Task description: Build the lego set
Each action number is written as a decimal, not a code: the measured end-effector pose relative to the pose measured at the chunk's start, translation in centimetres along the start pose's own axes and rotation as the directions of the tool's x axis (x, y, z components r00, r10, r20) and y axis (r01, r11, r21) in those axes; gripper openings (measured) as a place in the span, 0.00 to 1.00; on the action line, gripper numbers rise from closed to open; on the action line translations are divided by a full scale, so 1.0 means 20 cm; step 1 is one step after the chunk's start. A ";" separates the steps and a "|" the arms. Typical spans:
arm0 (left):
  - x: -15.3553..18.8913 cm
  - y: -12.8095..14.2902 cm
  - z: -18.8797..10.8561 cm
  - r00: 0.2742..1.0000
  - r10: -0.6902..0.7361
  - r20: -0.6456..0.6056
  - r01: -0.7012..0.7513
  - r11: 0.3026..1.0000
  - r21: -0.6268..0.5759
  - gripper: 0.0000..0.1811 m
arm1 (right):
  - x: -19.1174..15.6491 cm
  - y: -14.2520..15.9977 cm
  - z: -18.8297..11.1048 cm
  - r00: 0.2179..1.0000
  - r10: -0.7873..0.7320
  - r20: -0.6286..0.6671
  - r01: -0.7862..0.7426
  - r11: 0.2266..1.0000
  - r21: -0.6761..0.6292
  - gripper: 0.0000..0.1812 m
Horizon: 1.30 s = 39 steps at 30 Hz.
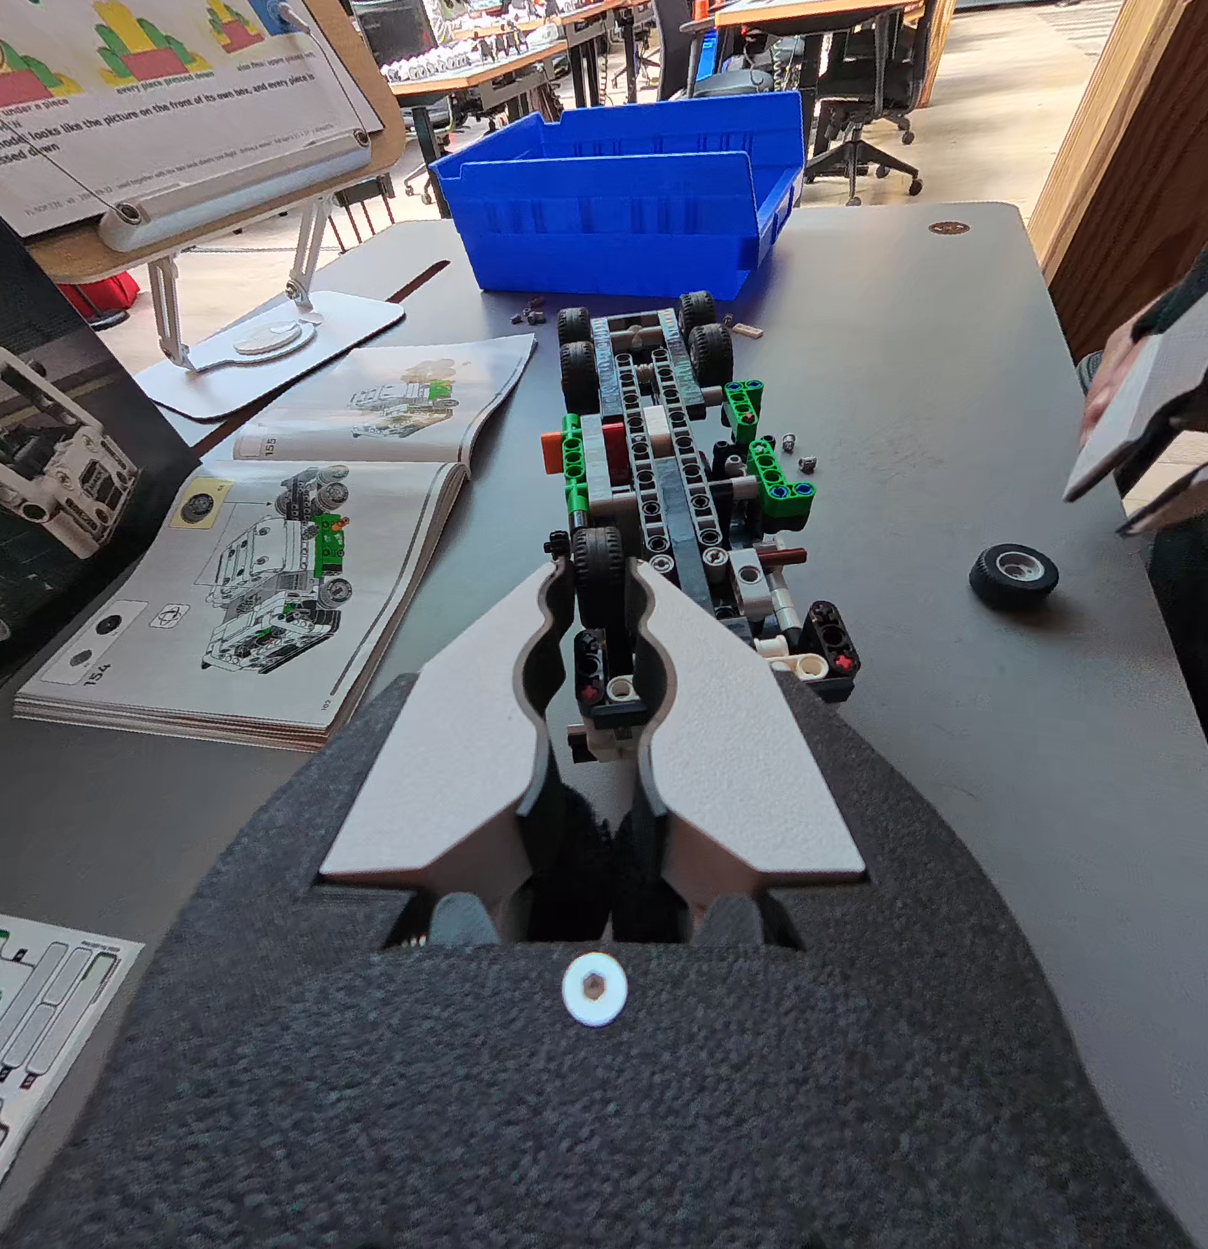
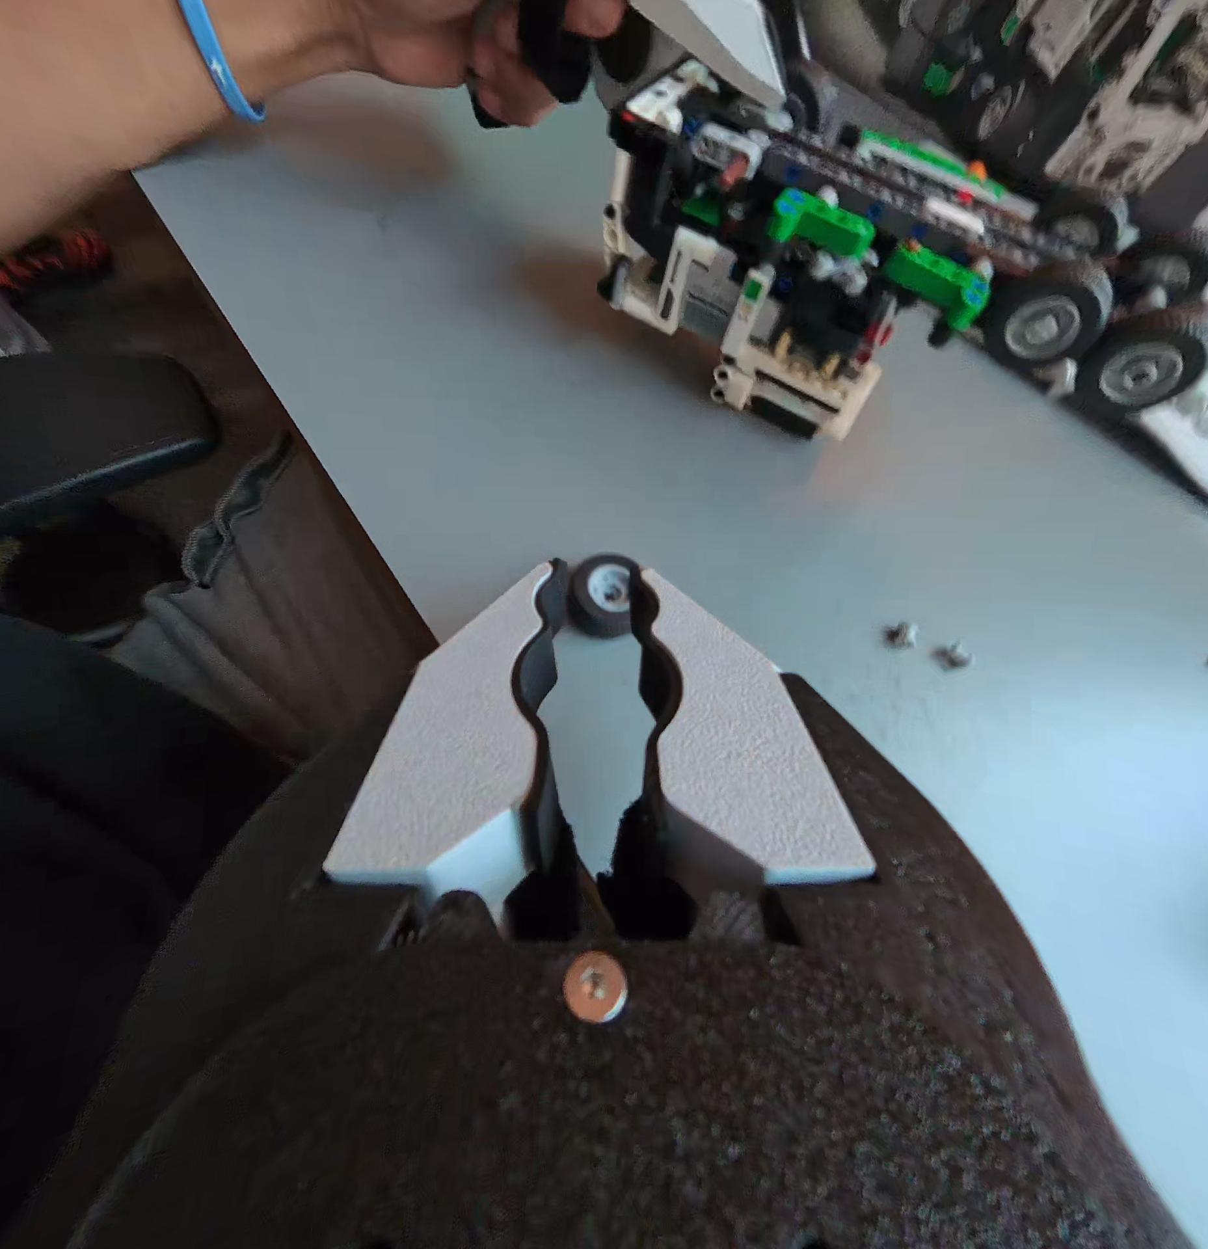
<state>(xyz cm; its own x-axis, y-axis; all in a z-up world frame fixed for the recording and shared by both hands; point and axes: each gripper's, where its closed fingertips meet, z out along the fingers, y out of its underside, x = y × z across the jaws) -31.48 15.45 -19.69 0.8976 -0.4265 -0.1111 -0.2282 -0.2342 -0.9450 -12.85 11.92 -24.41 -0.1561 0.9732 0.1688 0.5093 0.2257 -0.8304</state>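
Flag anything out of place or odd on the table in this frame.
The truck model lies upside down, wheels up. One loose wheel lies apart on the table, between the right gripper tips. Tiny stray parts lie scattered beside the chassis.

One truck chassis (image 1: pixel 668 473) on the table (image 1: pixel 925 676). Five wheels mounted on it in the left wrist view; one loose wheel (image 1: pixel 1013 576). One blue bin (image 1: pixel 621 203). One open instruction booklet (image 1: pixel 263 574). One sticker sheet (image 1: pixel 33 1014). Two small grey pins (image 2: pixel 929 645) in the right wrist view.
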 end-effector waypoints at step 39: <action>0.00 0.01 0.00 0.997 -0.067 -0.045 0.068 0.998 0.013 0.07 | 0.23 -0.54 0.39 0.907 -0.218 -0.362 0.348 0.871 0.348 0.03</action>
<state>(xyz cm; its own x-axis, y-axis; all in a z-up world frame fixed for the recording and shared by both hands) -31.56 15.42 -19.78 0.8931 -0.4485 -0.0336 -0.1620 -0.2513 -0.9543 -25.58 13.64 -18.84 0.0539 0.8490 0.5257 0.0951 0.5197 -0.8490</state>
